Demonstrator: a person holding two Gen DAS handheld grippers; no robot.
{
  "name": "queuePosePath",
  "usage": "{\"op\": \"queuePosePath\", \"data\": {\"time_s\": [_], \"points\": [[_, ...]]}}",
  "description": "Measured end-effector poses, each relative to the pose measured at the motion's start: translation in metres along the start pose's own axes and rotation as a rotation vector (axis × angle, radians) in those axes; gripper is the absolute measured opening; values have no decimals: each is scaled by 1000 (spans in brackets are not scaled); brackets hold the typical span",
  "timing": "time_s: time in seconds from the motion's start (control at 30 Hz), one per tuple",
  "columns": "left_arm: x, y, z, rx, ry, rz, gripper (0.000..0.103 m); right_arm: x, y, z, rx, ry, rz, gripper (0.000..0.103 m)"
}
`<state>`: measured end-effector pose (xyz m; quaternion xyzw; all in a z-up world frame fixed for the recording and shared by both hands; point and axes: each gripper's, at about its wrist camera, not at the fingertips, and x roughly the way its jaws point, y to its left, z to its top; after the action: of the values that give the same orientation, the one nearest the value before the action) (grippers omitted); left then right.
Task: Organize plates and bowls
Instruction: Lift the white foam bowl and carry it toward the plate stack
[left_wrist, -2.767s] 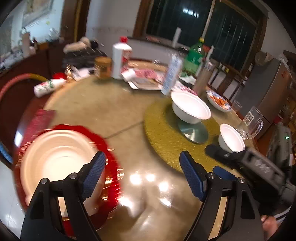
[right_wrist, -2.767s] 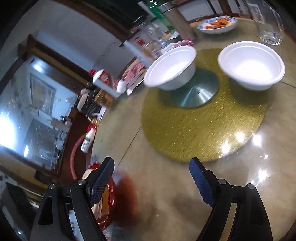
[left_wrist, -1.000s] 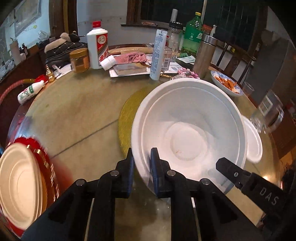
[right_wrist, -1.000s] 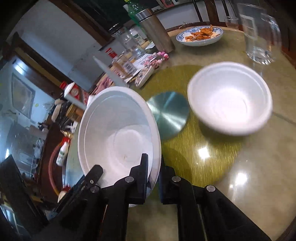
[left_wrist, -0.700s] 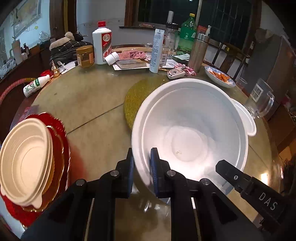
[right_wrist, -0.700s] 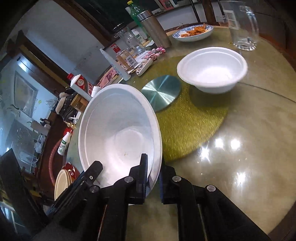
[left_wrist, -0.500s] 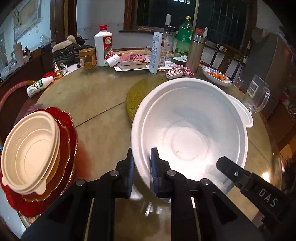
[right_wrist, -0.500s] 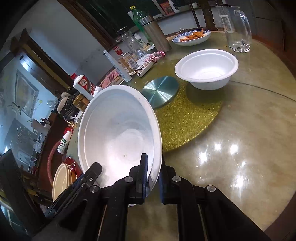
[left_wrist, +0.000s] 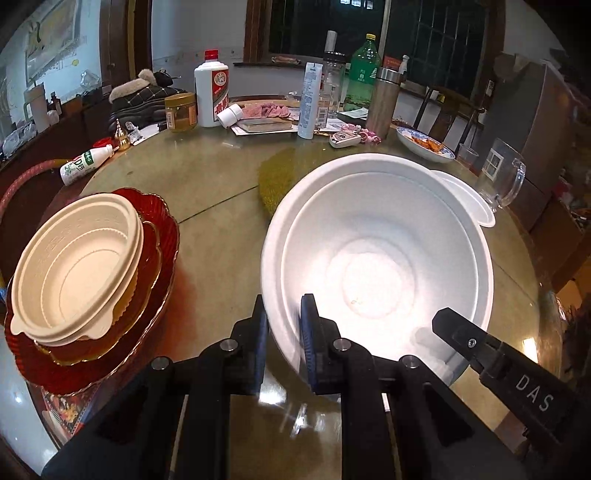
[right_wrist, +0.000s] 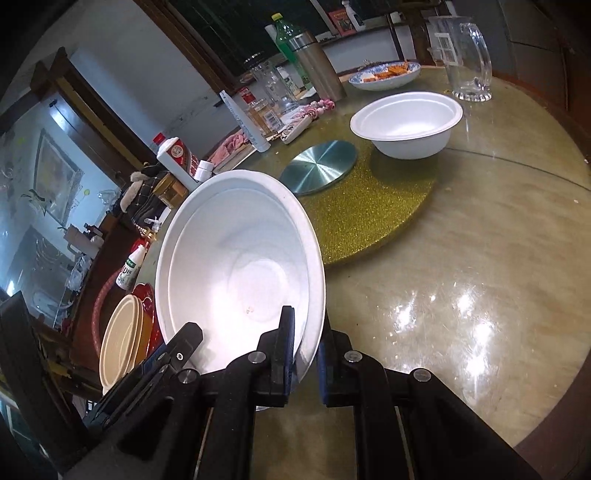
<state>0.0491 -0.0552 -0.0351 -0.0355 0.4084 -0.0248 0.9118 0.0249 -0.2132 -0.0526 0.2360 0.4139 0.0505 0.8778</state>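
A large white bowl (left_wrist: 369, 258) hangs above the table, held from two sides. My left gripper (left_wrist: 282, 306) is shut on its near left rim. My right gripper (right_wrist: 306, 325) is shut on the same white bowl (right_wrist: 236, 266) at the rim nearest it. To the left stands a stack (left_wrist: 74, 266) of cream plates on a gold and a red plate, also visible past the bowl as a stack (right_wrist: 118, 339) in the right wrist view. A smaller white bowl (right_wrist: 406, 122) rests on the far edge of the gold mat (right_wrist: 369, 206).
A silver disc (right_wrist: 319, 166) lies bare on the mat. A glass mug (right_wrist: 465, 55) and a blue dish of food (right_wrist: 384, 75) stand beyond the small bowl. Bottles, a jar and papers (left_wrist: 258, 122) crowd the table's far side. A small bottle (left_wrist: 83, 164) lies at the left edge.
Both grippers, open 2.8 s ago, now grip the large bowl, lifted off the silver disc. Over the last second it moved back toward the plate stack, which has come fully into view.
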Motion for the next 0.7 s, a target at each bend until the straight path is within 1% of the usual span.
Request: {"op": "queuePosePath", "data": {"time_s": [0.3, 0.7], "points": [[-6, 7, -7, -2, -1, -7, 14, -5, 5, -10, -22, -6, -2, 11], [-14, 13, -11, -7, -4, -16, 15, -8, 11, -14, -39, -9, 2, 11]]}}
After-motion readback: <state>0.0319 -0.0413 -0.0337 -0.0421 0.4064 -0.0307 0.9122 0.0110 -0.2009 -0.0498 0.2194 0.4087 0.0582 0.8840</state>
